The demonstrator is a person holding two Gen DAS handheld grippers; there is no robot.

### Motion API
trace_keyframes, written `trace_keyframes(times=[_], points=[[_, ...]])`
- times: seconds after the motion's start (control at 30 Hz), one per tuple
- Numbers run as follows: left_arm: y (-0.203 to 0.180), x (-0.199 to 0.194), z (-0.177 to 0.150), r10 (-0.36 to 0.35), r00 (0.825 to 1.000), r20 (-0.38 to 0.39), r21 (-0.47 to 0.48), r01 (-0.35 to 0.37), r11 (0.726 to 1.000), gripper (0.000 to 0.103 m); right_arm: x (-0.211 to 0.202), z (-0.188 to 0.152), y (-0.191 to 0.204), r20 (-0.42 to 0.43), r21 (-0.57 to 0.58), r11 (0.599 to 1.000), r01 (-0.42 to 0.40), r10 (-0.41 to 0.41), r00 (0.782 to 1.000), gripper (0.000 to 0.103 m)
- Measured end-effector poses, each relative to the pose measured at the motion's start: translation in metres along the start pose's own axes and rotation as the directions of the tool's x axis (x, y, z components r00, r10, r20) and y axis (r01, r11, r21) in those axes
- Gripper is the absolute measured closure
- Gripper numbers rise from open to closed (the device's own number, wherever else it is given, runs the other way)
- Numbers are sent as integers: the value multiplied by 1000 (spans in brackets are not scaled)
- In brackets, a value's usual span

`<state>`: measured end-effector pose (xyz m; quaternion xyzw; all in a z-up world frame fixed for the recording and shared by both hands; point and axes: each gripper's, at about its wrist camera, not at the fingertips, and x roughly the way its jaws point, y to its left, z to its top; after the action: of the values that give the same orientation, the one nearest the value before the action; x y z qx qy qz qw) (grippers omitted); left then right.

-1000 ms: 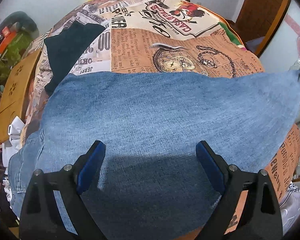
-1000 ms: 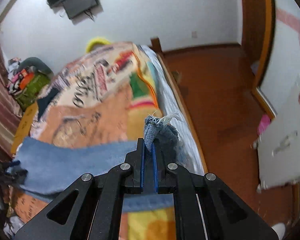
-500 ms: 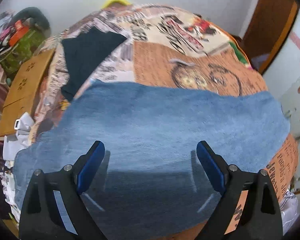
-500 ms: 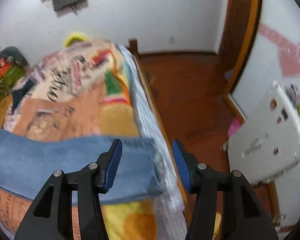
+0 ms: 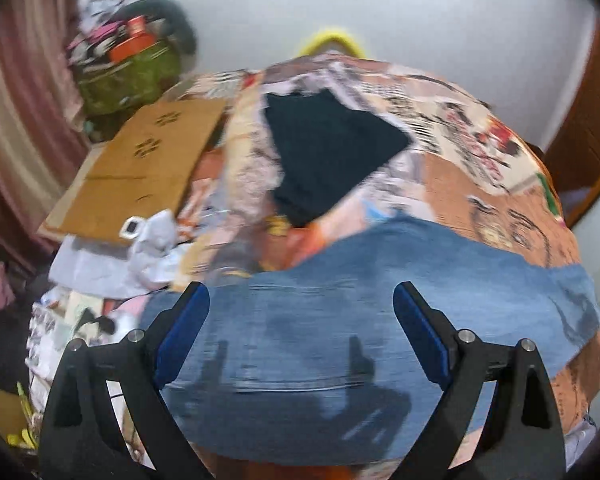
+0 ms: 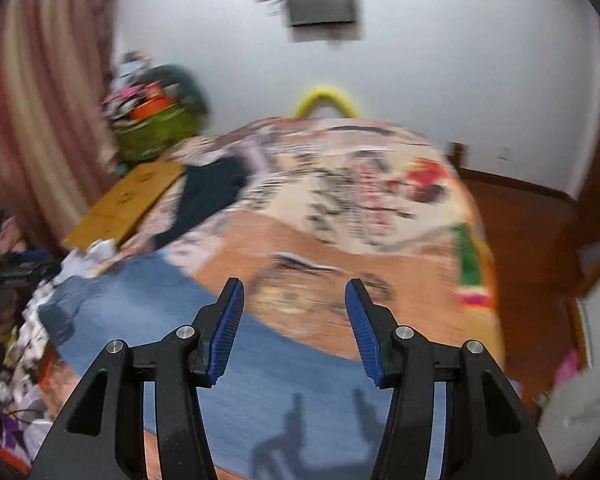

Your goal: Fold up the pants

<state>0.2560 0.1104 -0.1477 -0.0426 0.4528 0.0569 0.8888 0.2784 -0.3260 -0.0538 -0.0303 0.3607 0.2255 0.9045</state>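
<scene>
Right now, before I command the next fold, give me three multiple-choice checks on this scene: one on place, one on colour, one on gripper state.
1. Where do the jeans lie?
A. On the patterned bedspread
B. On the floor
C. On the cardboard sheet

2. What colour is the folded garment farther up the bed?
A. Red
B. Dark, near black
C. White

3. How do the grippers stand?
A. Both shut on denim
B. Only the right shut
C. Both open, holding nothing

Answers:
1 A: denim spreads across the printed cover.
2 B: it reads near black against the print.
3 C: the left gripper and right gripper show wide gaps between their blue pads.
</scene>
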Motion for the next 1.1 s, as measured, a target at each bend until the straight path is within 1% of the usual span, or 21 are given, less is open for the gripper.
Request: trace_keyframes(times=[0.1, 0.2, 0.27, 0.37, 0.47, 0.53, 0.57, 0.6, 0.63, 0.7, 0.73, 0.77, 0.8, 0.83, 0.87, 0.9, 0.93, 1.0, 1.03, 1.07, 1.1], points=[[45, 9, -1, 30, 999, -23, -72, -32, 997, 9, 35, 8, 38, -37, -58, 995, -81, 79, 996, 54], [84, 21, -2, 77, 996, -49, -134, -83, 987, 9, 67, 14, 70, -82, -106, 985, -137, 128, 988, 54], [114, 37, -3, 96, 992, -86, -177, -110, 978, 9, 90, 18, 90, -115, -126, 978, -169, 155, 981, 54], [141, 61, -9, 91, 986, -141, -220, -121, 968, 9, 121, 22, 115, -166, -140, 967, -215, 191, 967, 54], [163, 91, -18, 52, 981, -188, -261, -101, 960, 10, 154, 24, 137, -216, -151, 956, -251, 216, 952, 54], [169, 105, -24, 34, 976, -216, -275, -94, 957, 17, 171, 24, 150, -248, -153, 952, -266, 223, 943, 54], [172, 113, -27, 16, 972, -234, -288, -85, 954, 25, 179, 24, 155, -263, -152, 950, -273, 228, 938, 54], [174, 121, -31, -15, 967, -253, -304, -65, 951, 33, 191, 24, 161, -283, -151, 947, -285, 235, 930, 54], [175, 128, -34, -52, 962, -267, -320, -38, 947, 37, 199, 24, 164, -298, -147, 945, -293, 240, 924, 54], [175, 138, -41, -128, 950, -285, -350, 21, 937, 51, 218, 24, 170, -327, -129, 943, -308, 253, 910, 54], [174, 142, -43, -156, 945, -288, -360, 44, 932, 55, 226, 23, 172, -340, -117, 942, -316, 261, 904, 54], [173, 144, -45, -189, 940, -285, -370, 74, 926, 66, 234, 23, 173, -352, -100, 940, -326, 274, 895, 54], [172, 146, -47, -222, 933, -284, -383, 102, 918, 74, 242, 22, 174, -365, -80, 937, -340, 289, 885, 58], [173, 147, -49, -267, 923, -276, -407, 140, 903, 79, 247, 21, 176, -375, -64, 934, -351, 304, 876, 70], [173, 147, -49, -299, 915, -271, -424, 165, 890, 88, 251, 20, 176, -388, -53, 934, -354, 307, 869, 72], [174, 147, -50, -310, 912, -267, -430, 175, 885, 97, 255, 19, 178, -405, -51, 936, -349, 300, 864, 74], [173, 145, -50, -284, 921, -267, -412, 157, 898, 100, 256, 19, 177, -407, -48, 934, -355, 306, 861, 75], [171, 139, -50, -218, 943, -252, -358, 118, 926, 100, 254, 19, 173, -405, -33, 931, -363, 319, 857, 80], [169, 134, -51, -178, 954, -243, -337, 89, 937, 100, 254, 19, 172, -399, -31, 932, -362, 320, 859, 91], [170, 132, -51, -132, 961, -243, -321, 49, 946, 99, 253, 19, 171, -393, -40, 937, -347, 305, 867, 91], [170, 129, -52, -77, 968, -239, -301, 1, 954, 99, 253, 19, 171, -392, -40, 937, -346, 304, 868, 91]])
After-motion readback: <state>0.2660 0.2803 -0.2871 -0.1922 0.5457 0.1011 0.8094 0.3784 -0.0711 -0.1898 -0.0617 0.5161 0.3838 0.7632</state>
